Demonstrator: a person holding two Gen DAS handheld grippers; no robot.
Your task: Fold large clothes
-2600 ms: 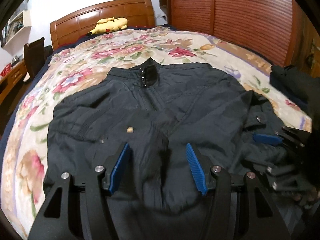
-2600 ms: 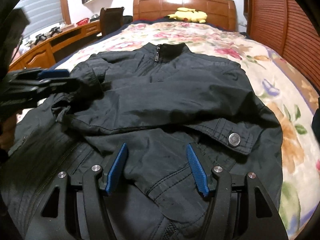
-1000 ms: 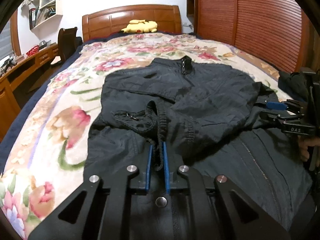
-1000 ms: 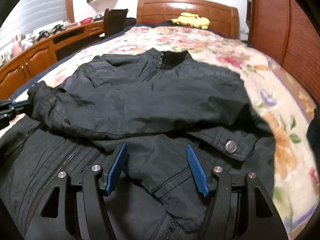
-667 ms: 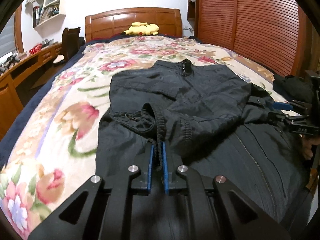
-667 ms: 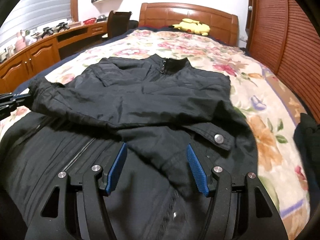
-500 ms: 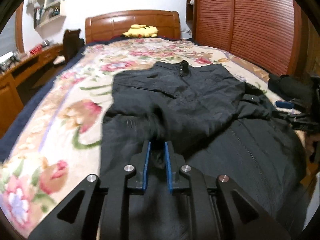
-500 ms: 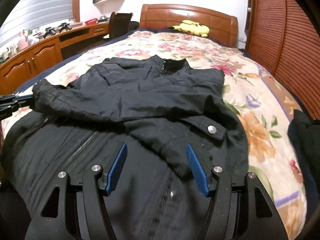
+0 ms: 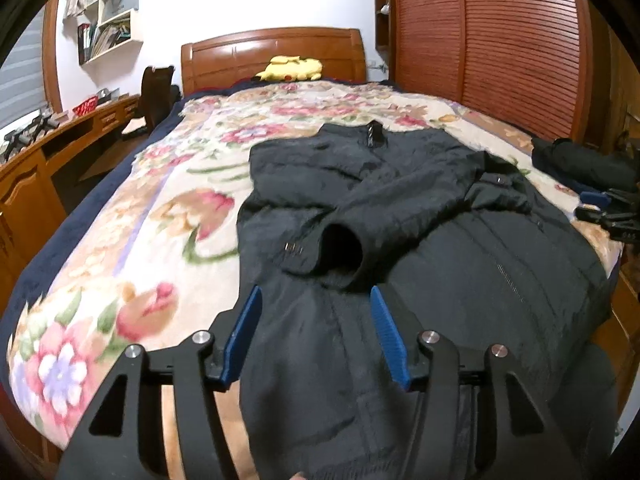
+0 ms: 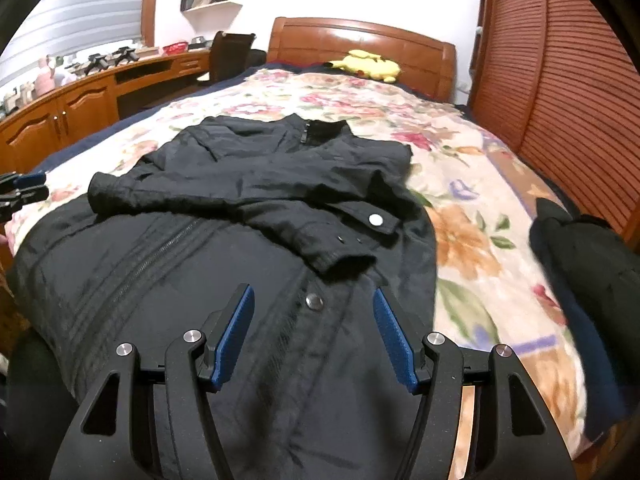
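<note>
Black zip-front jacket lies flat on the floral bedspread, both sleeves crossed over its chest. Left gripper is opening, its jaws gripping nothing; right gripper gapes empty over the hem. A folded dark garment sits at the bed's right edge (yellow plush toy by the wooden headboard).

No text, label, brand or number can be read in either view. A few pale marks show on the right hand-held gripper at the edge of the left wrist view, too small and blurred to read.

Yellow plush toy by wooden headboard, floral bedspread, desk.
</note>
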